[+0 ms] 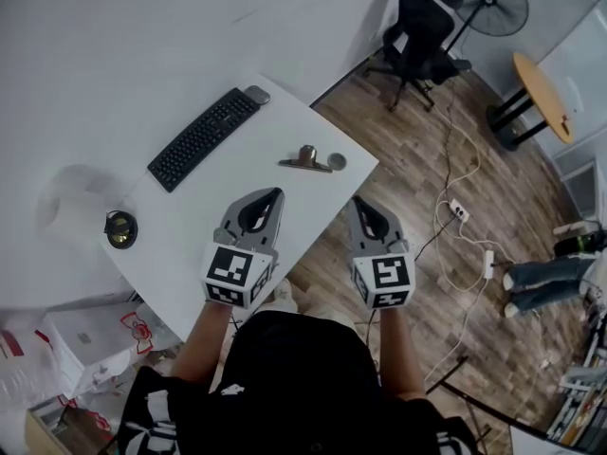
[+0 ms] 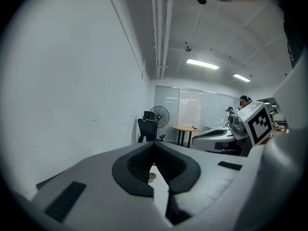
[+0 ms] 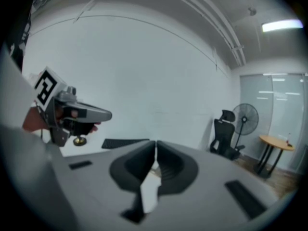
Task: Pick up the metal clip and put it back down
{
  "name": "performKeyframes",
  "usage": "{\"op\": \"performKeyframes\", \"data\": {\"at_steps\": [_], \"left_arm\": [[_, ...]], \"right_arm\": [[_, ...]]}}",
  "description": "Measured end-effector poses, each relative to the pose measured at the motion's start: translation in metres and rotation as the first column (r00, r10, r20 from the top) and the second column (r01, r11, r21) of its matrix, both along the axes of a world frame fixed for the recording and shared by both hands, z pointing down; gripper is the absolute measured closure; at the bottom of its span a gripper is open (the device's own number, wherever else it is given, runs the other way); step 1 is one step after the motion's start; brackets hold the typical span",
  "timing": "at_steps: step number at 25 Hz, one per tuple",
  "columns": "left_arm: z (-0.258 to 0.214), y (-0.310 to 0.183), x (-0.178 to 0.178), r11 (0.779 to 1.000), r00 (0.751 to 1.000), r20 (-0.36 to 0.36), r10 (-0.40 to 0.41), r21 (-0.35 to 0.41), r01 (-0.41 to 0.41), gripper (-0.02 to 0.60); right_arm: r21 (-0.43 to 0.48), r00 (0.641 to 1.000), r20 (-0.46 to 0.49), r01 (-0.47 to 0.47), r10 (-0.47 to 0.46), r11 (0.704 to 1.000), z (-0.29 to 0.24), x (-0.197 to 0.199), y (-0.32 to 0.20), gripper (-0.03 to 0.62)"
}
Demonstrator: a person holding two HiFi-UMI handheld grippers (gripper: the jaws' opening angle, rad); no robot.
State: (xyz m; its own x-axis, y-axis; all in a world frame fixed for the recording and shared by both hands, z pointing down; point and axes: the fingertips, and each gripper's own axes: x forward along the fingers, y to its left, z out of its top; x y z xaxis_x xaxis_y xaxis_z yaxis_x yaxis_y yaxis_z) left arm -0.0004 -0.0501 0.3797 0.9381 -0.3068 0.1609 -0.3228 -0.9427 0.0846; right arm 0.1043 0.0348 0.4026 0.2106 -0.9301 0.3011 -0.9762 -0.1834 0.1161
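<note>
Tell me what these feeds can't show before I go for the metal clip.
- Head view: the metal clip is too small to read how its handles sit.
- Head view: the round thing beside the clip is too small to identify.
- Left tool view: the left tool fills the lower frame with its own body; the clip cannot be identified behind it.
- Right tool view: blurred, and the shut right tool blocks the clip.

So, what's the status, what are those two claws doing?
Left gripper shut, empty. Right gripper shut, empty. Silver metal clip lying on white table, ahead of both, untouched. Nothing blocks the way.
</note>
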Motion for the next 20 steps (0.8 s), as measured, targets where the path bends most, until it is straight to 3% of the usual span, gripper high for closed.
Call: {"op": "performKeyframes", "data": {"at_steps": [9, 20], "left_arm": [[0.007, -0.009, 0.004, 1.0, 1.0, 0.016, -0.019, -0.011, 0.02, 0.56], [0.015, -0.027, 0.023, 0.992, 0.992, 0.041, -0.119, -0.03, 0.12, 0.56]], "right_arm": [[-0.011, 1.0, 0.013, 0.028, -0.027, 1.0, 0.008, 0.008, -0.017, 0.559], [-0.014, 0.987, 0.038, 0.157, -0.156, 0.988, 0.013, 0.029, -0.056, 0.559]]}}
